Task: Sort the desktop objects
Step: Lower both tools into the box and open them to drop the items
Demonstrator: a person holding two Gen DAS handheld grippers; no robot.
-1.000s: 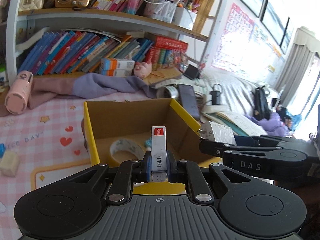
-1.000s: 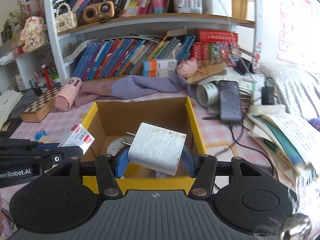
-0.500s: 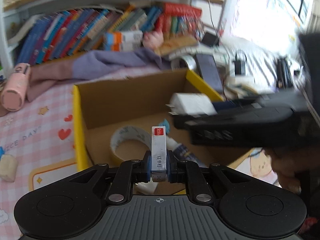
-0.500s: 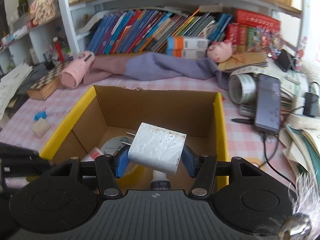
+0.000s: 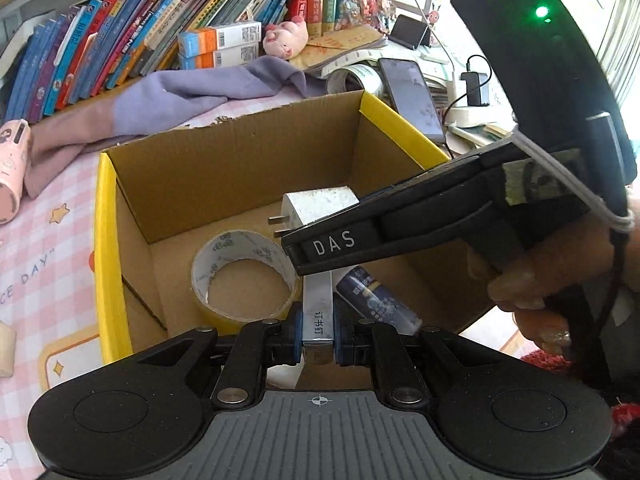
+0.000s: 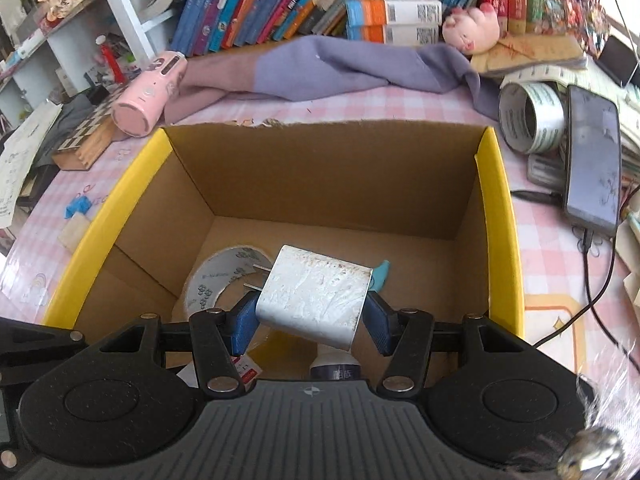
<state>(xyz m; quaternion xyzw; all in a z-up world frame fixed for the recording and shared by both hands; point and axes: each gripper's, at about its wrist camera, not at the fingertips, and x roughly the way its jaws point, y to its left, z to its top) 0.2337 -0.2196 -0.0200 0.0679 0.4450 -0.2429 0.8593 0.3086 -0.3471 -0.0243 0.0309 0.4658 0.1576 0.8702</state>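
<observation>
The cardboard box (image 6: 332, 184), open-topped with yellow-edged side walls, sits on the pink checked desk (image 6: 552, 264) and serves as the landmark for everything here. Inside the box, on its floor toward the left wall, lies a roll of clear tape (image 5: 244, 272), flat with its hole facing up; a small dark-labelled bottle (image 5: 376, 300) lies on its side just right of the roll. Outside the box, beyond its right wall, rest a second tape roll (image 6: 532, 116) and a phone (image 6: 592, 168). The right tool (image 6: 312, 320) is clamped on a white plug adapter (image 6: 316, 300), held over the box's interior above the near part of the floor, its prongs pointing left toward the tape roll. The left tool (image 5: 318, 332) is clamped on a slim staple box (image 5: 318, 316), long axis running forward along the fingers, over the box's near edge and beneath the right tool. Judging by this, the adapter is the nearer one to release: it hangs directly above open floor between the tape roll and the right wall, so it likely needs only a short drop, while the staple box waits underneath and could be struck if both let go together.
</observation>
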